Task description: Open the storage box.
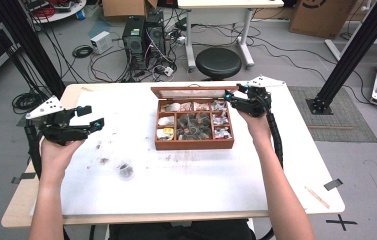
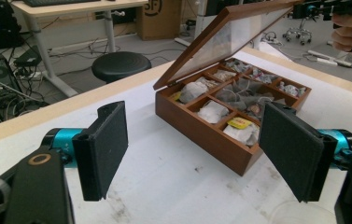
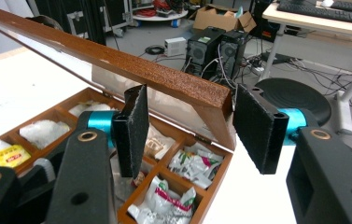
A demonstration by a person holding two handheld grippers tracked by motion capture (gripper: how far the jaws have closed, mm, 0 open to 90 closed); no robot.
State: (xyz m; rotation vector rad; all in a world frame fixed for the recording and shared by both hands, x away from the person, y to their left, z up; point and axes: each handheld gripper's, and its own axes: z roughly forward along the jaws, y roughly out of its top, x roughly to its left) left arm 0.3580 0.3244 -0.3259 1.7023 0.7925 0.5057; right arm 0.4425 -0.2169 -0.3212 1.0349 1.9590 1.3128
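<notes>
The box (image 1: 194, 145) sits on the table (image 1: 201, 180), a little right of centre and toward the far edge. It is a shallow wooden tea box with its long axis running left to right across the table; its front wall faces the person. Its compartments hold tea bags and small packets: one yellow-tagged bag (image 1: 168, 131) lies in the near left cell, and dark bags fill the middle.

The lid (image 1: 193, 92) is hinged along the far side and stands raised, tilted up and back, with its free edge pointing up and slightly toward the person. In the right gripper view the lid's wooden frame (image 3: 164, 81) runs slantwise across the picture, and its corner lies between the jaws.

The right gripper (image 1: 234, 95) is at the lid's right end, above the box's far right corner. Its jaws stand wide apart on either side of the lid's corner; whether a pad touches the wood I cannot tell.

The left gripper (image 1: 92, 117) is held above the table's left part, well apart from the box and aimed toward it. Its jaws are spread wide and hold nothing.

A small clear cup (image 1: 125, 170) and dark crumbs lie on the table near the left hand.
</notes>
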